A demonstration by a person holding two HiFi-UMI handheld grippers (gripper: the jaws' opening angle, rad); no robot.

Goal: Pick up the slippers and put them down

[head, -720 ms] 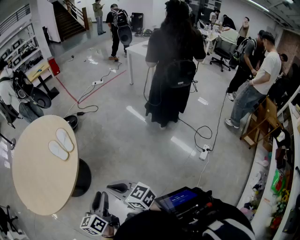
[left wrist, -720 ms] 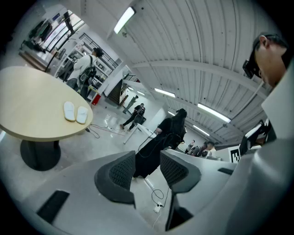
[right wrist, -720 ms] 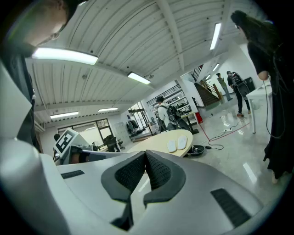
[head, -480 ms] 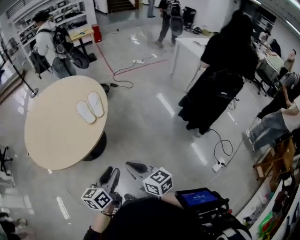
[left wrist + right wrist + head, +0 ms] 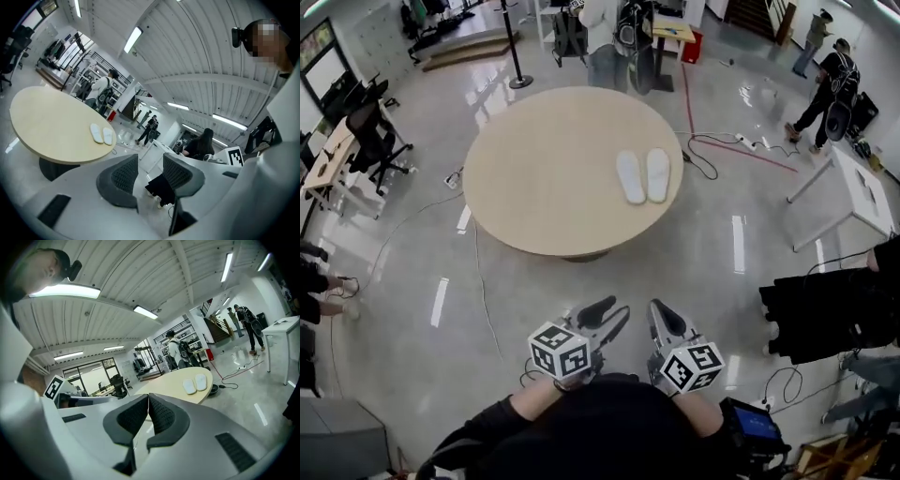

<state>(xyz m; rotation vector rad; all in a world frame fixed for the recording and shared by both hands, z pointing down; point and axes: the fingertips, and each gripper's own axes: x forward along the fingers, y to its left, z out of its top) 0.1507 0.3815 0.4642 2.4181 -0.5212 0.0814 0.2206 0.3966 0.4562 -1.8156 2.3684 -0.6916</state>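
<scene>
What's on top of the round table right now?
Only a pair of white slippers, side by side near the edge of the round table. Nothing else shows; the tabletop hides most of its base.

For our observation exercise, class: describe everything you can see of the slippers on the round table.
The slippers are a plain white pair, flat and oval; their material is too small to tell. They lie side by side, almost touching, on the round beige table near its edge. Nothing else touches them.
</scene>
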